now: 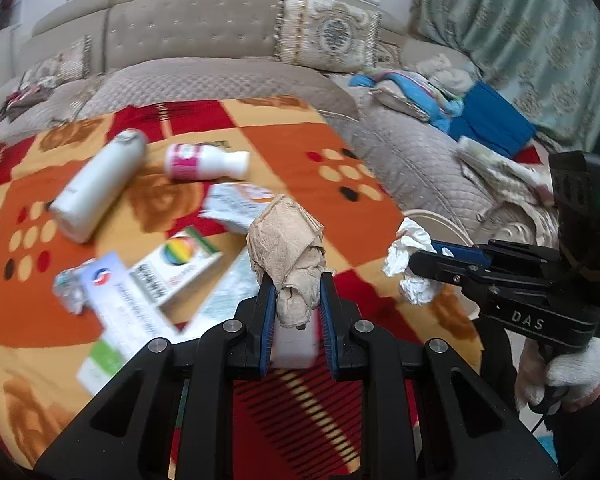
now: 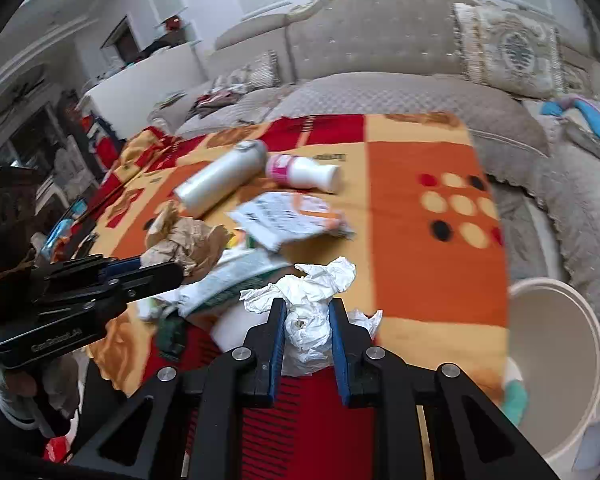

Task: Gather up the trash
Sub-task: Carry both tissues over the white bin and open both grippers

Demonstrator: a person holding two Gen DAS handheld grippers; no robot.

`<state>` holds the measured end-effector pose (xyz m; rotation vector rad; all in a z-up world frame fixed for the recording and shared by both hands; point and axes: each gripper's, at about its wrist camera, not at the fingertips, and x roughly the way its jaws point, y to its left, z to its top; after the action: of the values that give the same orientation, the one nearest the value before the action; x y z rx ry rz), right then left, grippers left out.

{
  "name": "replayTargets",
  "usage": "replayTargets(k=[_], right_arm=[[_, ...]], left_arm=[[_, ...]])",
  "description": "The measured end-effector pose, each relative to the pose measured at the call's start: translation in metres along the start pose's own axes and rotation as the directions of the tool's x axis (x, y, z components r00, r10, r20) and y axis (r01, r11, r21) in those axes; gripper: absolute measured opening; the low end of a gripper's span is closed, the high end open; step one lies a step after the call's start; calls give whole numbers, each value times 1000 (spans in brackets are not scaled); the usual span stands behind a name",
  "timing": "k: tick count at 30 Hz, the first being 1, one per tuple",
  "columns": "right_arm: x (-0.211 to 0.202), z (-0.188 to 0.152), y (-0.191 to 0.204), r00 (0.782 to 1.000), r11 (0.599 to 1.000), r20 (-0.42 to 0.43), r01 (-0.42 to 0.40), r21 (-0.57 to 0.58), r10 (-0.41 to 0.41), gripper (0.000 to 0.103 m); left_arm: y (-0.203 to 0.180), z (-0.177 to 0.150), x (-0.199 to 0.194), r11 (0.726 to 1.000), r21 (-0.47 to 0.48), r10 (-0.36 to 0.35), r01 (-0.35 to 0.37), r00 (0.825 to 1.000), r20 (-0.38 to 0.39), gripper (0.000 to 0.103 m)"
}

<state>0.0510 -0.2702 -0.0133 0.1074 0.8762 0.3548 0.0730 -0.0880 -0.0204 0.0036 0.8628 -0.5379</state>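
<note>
Now crumpled paper [image 1: 286, 248] between left tongs [image 1: 296, 304].

I see two bottles [image 2: 224, 178] lying near the desk's [image 2: 432, 280] far edge, boxes [image 1: 172, 268] nearer, a bin [image 2: 556, 364] beside its right edge.

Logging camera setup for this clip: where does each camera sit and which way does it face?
Left wrist: on the left gripper, looking along its fingers over the table to the sofa; it holds brown paper; the right gripper and gloved hand show at right.
Right wrist: on the right gripper, facing likewise; it holds white tissue; the bin is at right, the left gripper at left.
Shared: white bottle, sofa.
</note>
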Motion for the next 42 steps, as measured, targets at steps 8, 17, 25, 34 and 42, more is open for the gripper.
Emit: replayTargets(k=[8, 17, 25, 34, 42], right_arm=[[-31, -20, -59, 996, 991, 23, 81, 109, -84, 20], [-58, -45, -119, 983, 963, 20, 177, 204, -185, 20], [-69, -64, -166, 969, 930, -9, 241, 279, -248, 20], [-68, -83, -207, 963, 892, -43, 262, 368, -265, 20], [-64, -92, -228, 958, 870, -71, 284, 403, -279, 20]], left_arm=[[-55, 7, 25, 995, 82, -52, 54, 998, -33, 18], [-113, 12, 60, 981, 160, -98, 110, 992, -84, 18], [-161, 18, 99, 964, 194, -157, 183, 977, -143, 18], [-193, 25, 139, 956, 189, -189, 225, 963, -190, 18], [-202, 27, 159, 958, 174, -189, 227, 959, -211, 18]])
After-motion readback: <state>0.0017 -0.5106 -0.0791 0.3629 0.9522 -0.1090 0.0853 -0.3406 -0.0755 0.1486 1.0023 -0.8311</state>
